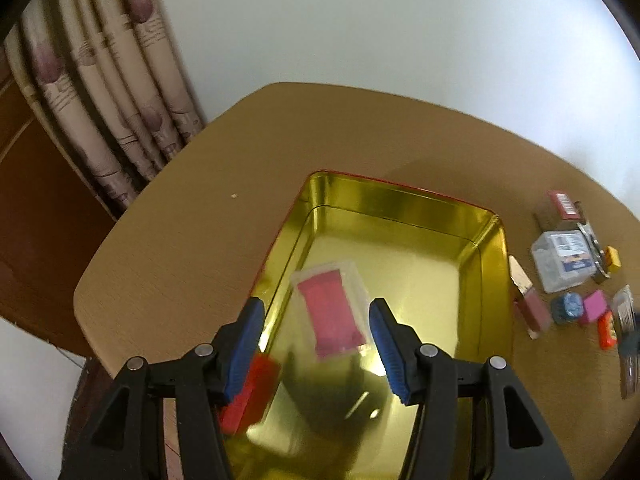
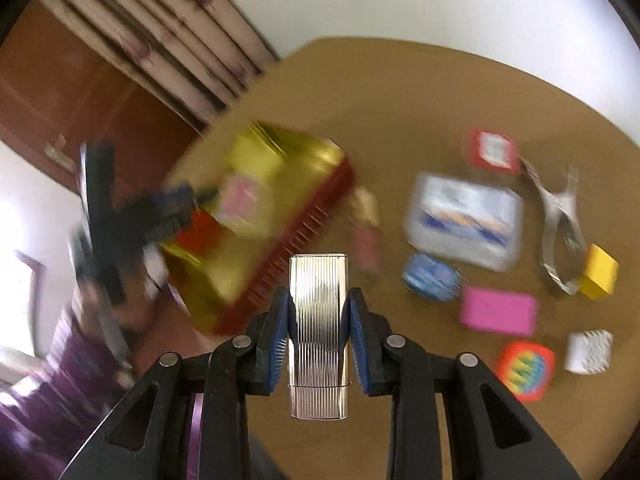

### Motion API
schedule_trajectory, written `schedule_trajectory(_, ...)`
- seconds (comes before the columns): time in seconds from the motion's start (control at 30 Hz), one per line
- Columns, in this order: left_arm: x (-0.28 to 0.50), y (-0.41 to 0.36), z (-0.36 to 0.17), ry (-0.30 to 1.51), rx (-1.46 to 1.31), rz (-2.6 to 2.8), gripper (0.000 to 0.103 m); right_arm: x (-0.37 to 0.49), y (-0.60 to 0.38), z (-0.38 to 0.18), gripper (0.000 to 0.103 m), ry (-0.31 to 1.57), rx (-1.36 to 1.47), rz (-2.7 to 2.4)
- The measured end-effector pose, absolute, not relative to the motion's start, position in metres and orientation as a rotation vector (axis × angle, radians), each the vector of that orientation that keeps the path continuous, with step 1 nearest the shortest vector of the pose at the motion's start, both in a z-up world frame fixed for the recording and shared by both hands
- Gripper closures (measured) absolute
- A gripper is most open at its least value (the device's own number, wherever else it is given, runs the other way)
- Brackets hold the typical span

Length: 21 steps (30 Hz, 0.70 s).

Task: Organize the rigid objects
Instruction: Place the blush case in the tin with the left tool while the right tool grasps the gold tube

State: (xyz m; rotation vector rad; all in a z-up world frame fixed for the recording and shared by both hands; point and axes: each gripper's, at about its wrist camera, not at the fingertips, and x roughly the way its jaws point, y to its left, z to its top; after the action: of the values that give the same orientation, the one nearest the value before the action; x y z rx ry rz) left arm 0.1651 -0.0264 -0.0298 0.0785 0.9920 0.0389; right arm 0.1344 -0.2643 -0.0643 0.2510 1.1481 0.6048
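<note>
Step in hand: you're mid-carry, with one piece lifted and the gold tin point(image 1: 404, 216) waiting as the place to put it.
Right gripper point(image 2: 319, 344): jaws clenched on the ribbed silver case point(image 2: 319, 320), pads pressing both long sides, case upright between them and clear of the surface point(image 2: 400, 92).
Left gripper point(image 1: 316, 344): jaws released and spread wide, nothing pinched; it hangs over the near end of the tin.
In the tin: a clear box with a pink insert point(image 1: 332, 312) lies on the floor of it, right under your open left jaws; a red block point(image 1: 252, 392) sits at the near left corner, though whether inside the wall or on it, I can't tell.
Still out on the surface: the clear plastic box point(image 2: 464, 224), blue piece point(image 2: 430, 276), pink block point(image 2: 498, 314), yellow cube point(image 2: 600, 272), rainbow-printed red piece point(image 2: 526, 370), white piece point(image 2: 588, 352), red-framed box point(image 2: 494, 152) and the metal clip point(image 2: 560, 224).
Progress: early by my reckoning, most pieces lie loose beside the tin.
Next move: swing your right across over the tin's red wall, find bare gold floor away from the pink-insert box, lower, then let go.
Watch: keep your left out of the lane; the two tools are headed for the same tin.
</note>
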Motion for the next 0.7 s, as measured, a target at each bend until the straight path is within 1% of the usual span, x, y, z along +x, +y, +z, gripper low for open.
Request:
schedule_trajectory(0.07, 0.140, -0.015, -0.016, 0.956, 0.024, 0.082, 0.047, 0.152, -0.246, -0.053, 0.077, 1.125, 0.345, 0.631)
schedule_trajectory(0.17, 0.100, 0.000, -0.002, 0.914, -0.029, 0.168, 0.047, 0.175, -0.215, -0.049, 0.077, 1.117, 0.408, 0.632)
schedule_trajectory(0.3, 0.060, 0.024, -0.007, 0.908, -0.081, 0.251, 0.046, 0.203, -0.173, -0.062, 0.077, 1.145, 0.439, 0.582)
schedule_trajectory(0.43, 0.049, 0.039, -0.025, 0.930, -0.155, 0.265, 0.046, 0.225, -0.133, -0.091, 0.077, 1.194, 0.419, 0.521)
schedule_trajectory(0.57, 0.051, 0.034, -0.033, 0.961, -0.129, 0.226, 0.046, 0.239, -0.107, -0.111, 0.077, 1.201, 0.316, 0.438)
schedule_trajectory(0.67, 0.047, 0.028, -0.034, 0.938, -0.084, 0.230, 0.046, 0.244, -0.100, -0.114, 0.073, 1.172, 0.292, 0.429)
schedule_trajectory(0.7, 0.048, 0.028, -0.035, 0.935, -0.077, 0.227, 0.046, 0.243, -0.103, -0.114, 0.068, 1.155, 0.295, 0.429)
